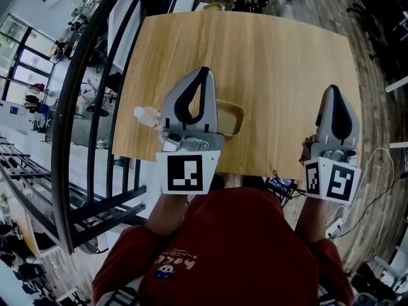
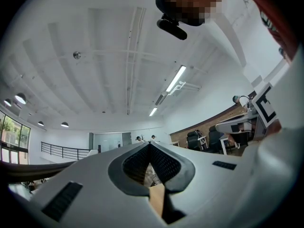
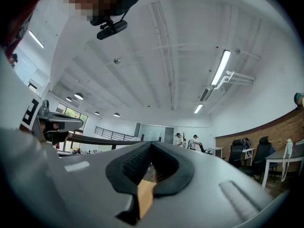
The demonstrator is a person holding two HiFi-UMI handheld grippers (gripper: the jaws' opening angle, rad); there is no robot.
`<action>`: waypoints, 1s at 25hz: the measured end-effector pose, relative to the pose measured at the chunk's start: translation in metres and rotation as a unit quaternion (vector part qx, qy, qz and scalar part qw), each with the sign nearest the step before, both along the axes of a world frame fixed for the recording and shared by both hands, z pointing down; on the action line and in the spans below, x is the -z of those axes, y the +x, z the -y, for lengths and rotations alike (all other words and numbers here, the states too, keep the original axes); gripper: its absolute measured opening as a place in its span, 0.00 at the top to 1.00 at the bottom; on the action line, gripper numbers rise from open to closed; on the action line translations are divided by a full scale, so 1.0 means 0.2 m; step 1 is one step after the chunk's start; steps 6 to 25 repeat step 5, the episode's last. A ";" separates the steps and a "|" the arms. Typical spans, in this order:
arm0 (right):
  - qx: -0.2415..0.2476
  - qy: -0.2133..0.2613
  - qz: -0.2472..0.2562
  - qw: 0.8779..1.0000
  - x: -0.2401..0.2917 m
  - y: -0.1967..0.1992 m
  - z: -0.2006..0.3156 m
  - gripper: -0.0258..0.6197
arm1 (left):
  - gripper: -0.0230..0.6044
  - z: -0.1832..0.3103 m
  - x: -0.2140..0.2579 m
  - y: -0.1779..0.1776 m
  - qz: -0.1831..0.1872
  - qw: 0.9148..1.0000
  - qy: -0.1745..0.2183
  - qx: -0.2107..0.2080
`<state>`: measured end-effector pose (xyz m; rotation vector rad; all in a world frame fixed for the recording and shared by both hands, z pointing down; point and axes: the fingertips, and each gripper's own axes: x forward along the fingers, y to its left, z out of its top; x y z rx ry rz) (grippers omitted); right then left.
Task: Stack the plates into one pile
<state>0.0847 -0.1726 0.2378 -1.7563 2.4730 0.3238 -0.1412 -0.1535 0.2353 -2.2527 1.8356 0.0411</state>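
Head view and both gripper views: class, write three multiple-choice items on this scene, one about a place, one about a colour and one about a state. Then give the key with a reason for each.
1. Where does the mustard-yellow rounded plate lie on the light wooden table?
A. At the far edge
B. Near the near edge, beside the left gripper
C. In the far right corner

2. What colour is the person's shirt?
A. Blue
B. White
C. Red

3. How do the jaws of the left gripper and the right gripper stand?
A. Both shut, nothing between them
B. Both wide open
C. Left shut on the plate

Key:
1 B, because the head view shows the plate partly hidden behind that gripper, close to the person.
2 C, because the shirt fills the bottom of the head view in red.
3 A, because each gripper view shows its tips meeting on nothing.
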 end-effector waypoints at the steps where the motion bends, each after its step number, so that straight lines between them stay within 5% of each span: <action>1: 0.000 0.000 0.000 1.000 0.00 0.00 0.00 0.95 | 0.96 0.00 0.00 0.00 -0.001 1.000 -0.001 0.000; 25: -0.001 -0.001 0.001 1.000 0.00 0.00 0.00 0.95 | 0.96 -0.01 0.00 0.01 -0.008 1.000 0.000 -0.005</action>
